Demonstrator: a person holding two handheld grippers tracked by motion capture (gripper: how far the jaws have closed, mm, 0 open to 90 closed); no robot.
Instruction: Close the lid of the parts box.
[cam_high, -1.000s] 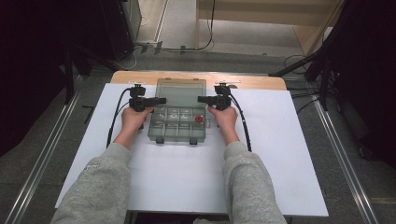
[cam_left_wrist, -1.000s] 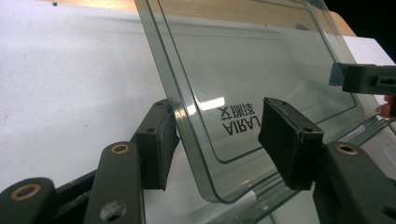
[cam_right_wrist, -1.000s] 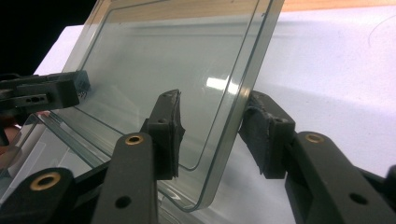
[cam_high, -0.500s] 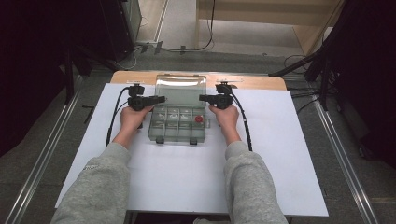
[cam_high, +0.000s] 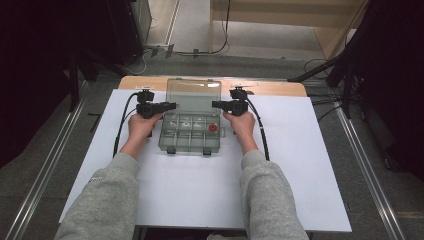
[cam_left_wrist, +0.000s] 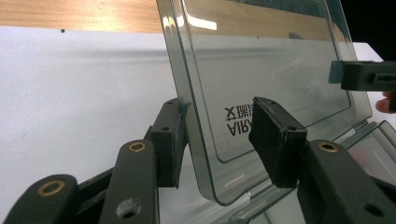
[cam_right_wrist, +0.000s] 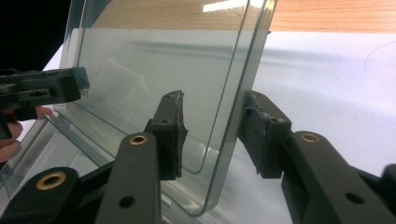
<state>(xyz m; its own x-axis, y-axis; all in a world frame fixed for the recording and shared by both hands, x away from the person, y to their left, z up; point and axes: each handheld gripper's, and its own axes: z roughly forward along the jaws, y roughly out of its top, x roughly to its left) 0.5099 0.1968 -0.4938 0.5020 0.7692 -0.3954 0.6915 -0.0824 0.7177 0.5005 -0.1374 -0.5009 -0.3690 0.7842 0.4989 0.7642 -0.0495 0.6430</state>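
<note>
Now the left gripper (cam_left_wrist: 219, 135) stands with its jaws half apart astride the left edge of the clear lid (cam_left_wrist: 266, 70); the outer pad touches that edge, the inner pad stands off the pane, and the jaws have just been closing. Opposite it, the right gripper (cam_right_wrist: 212, 135) straddles the lid's right edge, jaws just reopened, neither pad pressing. Below both, the compartment box (cam_high: 192, 132) lies open on the white table (cam_high: 200, 195), a red piece (cam_high: 213, 128) inside nearer the right gripper.

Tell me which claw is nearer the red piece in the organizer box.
Right. The right claw straddles the lid edge above the red piece; the left claw is at the lid's opposite edge, farther away.
</note>
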